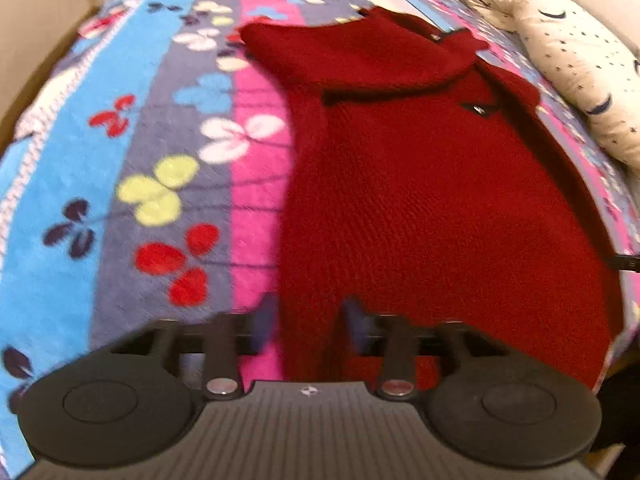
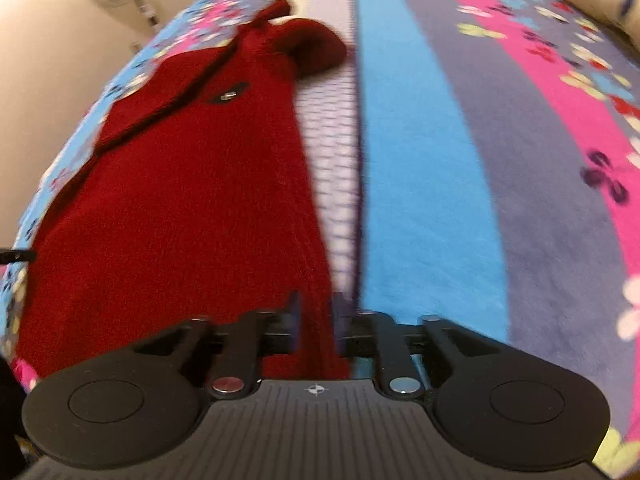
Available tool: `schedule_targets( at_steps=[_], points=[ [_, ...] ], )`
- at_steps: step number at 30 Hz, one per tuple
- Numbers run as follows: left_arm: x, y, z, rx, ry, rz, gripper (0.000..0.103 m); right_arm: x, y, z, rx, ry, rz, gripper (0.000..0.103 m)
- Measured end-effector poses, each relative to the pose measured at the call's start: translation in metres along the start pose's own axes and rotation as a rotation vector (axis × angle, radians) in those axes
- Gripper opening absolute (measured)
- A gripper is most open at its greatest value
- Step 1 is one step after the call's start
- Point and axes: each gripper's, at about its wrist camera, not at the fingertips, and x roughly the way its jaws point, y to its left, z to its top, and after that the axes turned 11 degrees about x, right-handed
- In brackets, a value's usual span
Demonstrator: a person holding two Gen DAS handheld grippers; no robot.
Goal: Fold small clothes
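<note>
The red sweater's (image 1: pixel 420 200) near hem is hidden behind both gripper bodies; fingertips are motion-blurred.

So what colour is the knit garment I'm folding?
Dark red all over, a plain knit sweater with a small dark tag; the left wrist view shows it best.

We see the left tool (image 1: pixel 310 320) pitched steeply downward, its two fingers (image 1: pixel 267 322) standing apart with a moderate gap; the red knit cloth (image 1: pixel 420 184) fills that gap, but blur keeps us from telling whether the pads press it. The right tool (image 2: pixel 316 320) tilts down much the same, its fingers (image 2: pixel 340 320) likewise parted, with the cloth's near right edge between them and contact equally unclear.
</note>
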Motion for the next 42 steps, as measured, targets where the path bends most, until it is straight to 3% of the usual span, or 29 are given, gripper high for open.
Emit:
schedule_targets(
  at_steps=[1,4,6,7,8,13,16,19,21,23,26,30,32,34,36,38,42],
  points=[
    [0.002,-0.002,-0.003,0.016,0.017,-0.009,0.058,0.008,0.006,0.000,-0.036,0.025,-0.020,0.061],
    [0.015,-0.008,-0.011,0.063,0.100,-0.008,0.054,0.028,0.015,-0.004,-0.111,0.112,-0.079,0.059],
    [0.013,-0.012,-0.013,0.102,0.094,-0.015,0.042,0.027,0.018,-0.002,-0.134,0.106,-0.066,0.045],
    [0.011,-0.012,-0.015,0.104,0.095,-0.044,0.026,0.024,0.017,0.001,-0.122,0.099,-0.052,0.025],
    [0.009,-0.012,-0.017,0.107,0.091,-0.055,0.012,0.021,0.014,0.002,-0.107,0.085,-0.054,0.011],
    [-0.022,-0.007,-0.028,0.148,-0.007,-0.028,0.010,-0.006,-0.008,0.007,-0.019,-0.051,-0.105,0.010],
    [-0.038,-0.002,-0.032,0.132,-0.051,-0.029,0.010,-0.008,-0.006,-0.004,-0.053,-0.090,-0.139,0.010],
    [-0.027,-0.014,-0.031,0.193,0.009,0.002,0.011,0.002,0.009,-0.011,-0.156,-0.083,-0.210,0.010],
    [-0.016,-0.017,-0.031,0.219,0.055,0.033,0.018,0.009,0.011,-0.013,-0.186,-0.068,-0.231,0.010],
    [-0.019,-0.015,-0.029,0.200,0.035,0.035,0.020,0.010,0.014,-0.008,-0.189,-0.089,-0.249,0.012],
    [-0.031,-0.013,-0.030,0.179,-0.031,-0.011,0.021,-0.009,0.019,-0.006,-0.171,-0.185,-0.201,0.013],
    [-0.033,-0.028,-0.033,0.256,-0.032,-0.026,0.021,-0.020,0.027,-0.013,-0.212,-0.223,-0.097,0.029],
    [-0.021,-0.031,-0.034,0.275,0.025,-0.002,0.026,-0.011,0.030,-0.016,-0.244,-0.173,-0.111,0.043],
    [-0.010,-0.032,-0.036,0.289,0.086,0.036,0.030,0.010,0.030,-0.020,-0.258,-0.054,-0.161,0.046],
    [-0.017,-0.027,-0.032,0.268,0.041,0.062,0.030,0.019,0.036,-0.025,-0.303,-0.048,-0.232,0.045],
    [-0.031,-0.019,-0.028,0.205,-0.042,0.087,0.043,0.009,0.040,-0.021,-0.291,-0.122,-0.207,0.045],
    [-0.052,-0.010,-0.023,0.125,-0.167,0.142,0.049,-0.011,0.041,-0.009,-0.199,-0.263,-0.154,0.046]
  ],
)
